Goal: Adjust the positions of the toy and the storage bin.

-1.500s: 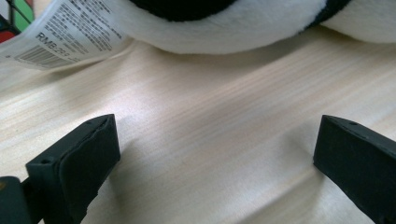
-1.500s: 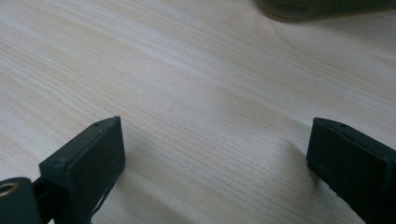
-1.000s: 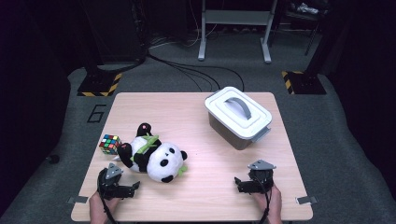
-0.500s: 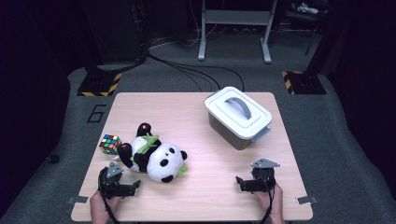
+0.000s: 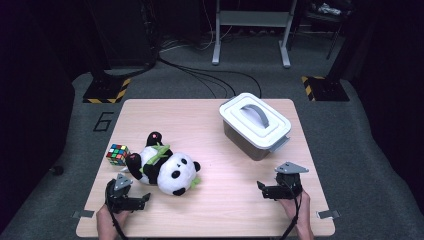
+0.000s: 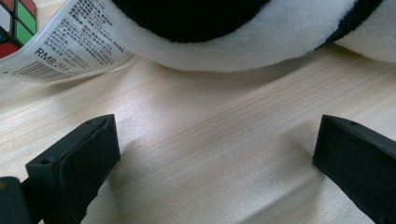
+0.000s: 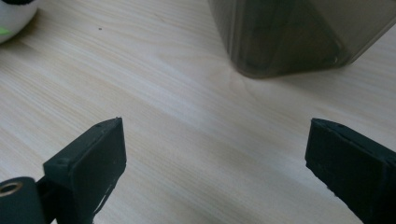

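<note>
Nothing looks begun: both the left tool (image 5: 146, 198) and right tool (image 5: 260, 188) rest wide open and empty on the near worktop (image 5: 220, 150), the black-and-white plush panda (image 5: 167, 170) lying untouched just beyond the left one.

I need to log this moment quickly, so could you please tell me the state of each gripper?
Left gripper: open, holding nothing.
Right gripper: open, holding nothing.
</note>
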Tool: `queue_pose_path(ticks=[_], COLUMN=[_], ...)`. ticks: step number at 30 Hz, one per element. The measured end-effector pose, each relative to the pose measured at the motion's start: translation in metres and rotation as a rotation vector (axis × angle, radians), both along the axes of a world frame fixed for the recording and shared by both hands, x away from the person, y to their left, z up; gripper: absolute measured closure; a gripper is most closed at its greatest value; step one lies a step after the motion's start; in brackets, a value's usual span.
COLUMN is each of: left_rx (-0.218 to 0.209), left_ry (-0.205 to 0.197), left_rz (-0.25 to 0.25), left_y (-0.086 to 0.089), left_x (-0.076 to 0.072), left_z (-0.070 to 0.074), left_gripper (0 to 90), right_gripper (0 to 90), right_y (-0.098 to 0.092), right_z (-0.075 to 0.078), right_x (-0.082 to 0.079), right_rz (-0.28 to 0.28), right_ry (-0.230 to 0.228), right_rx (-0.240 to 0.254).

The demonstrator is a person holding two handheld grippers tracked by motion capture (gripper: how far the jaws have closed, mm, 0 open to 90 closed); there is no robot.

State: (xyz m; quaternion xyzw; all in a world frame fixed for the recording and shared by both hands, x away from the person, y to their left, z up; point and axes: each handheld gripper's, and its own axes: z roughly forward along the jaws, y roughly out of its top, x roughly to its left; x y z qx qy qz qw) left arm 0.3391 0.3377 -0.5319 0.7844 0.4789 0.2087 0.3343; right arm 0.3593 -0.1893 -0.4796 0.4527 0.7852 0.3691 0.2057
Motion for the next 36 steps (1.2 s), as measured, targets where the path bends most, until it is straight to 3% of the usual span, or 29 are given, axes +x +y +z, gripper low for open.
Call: queue_pose_path(ticks=[6,18,27,36], left_rx=[0.001,0.001,0.001,0.001], left_ry=[-0.001,0.002,0.002,0.004], left_rz=[0.001,0.003,0.004,0.006], left_y=[0.0,0.0,0.0,0.0], left_x=[0.0,0.0,0.0,0.0], left_z=[0.0,0.0,0.0,0.0], left_gripper=[0.3,0.3,0.4,0.3], right_gripper=[4.0,6.1,4.6,3.1], right_y=[0.001,0.004,0.007,0.014], right_z=[0.02,0.057,0.078,0.095], right_x=[0.004,0.015,0.034,0.063], right_rz=[0.022,0.039,0.069,0.076], right_ry=[-0.009,-0.079,-0.094,-0.092], right_rx=[0.005,0.022,0.029,0.028])
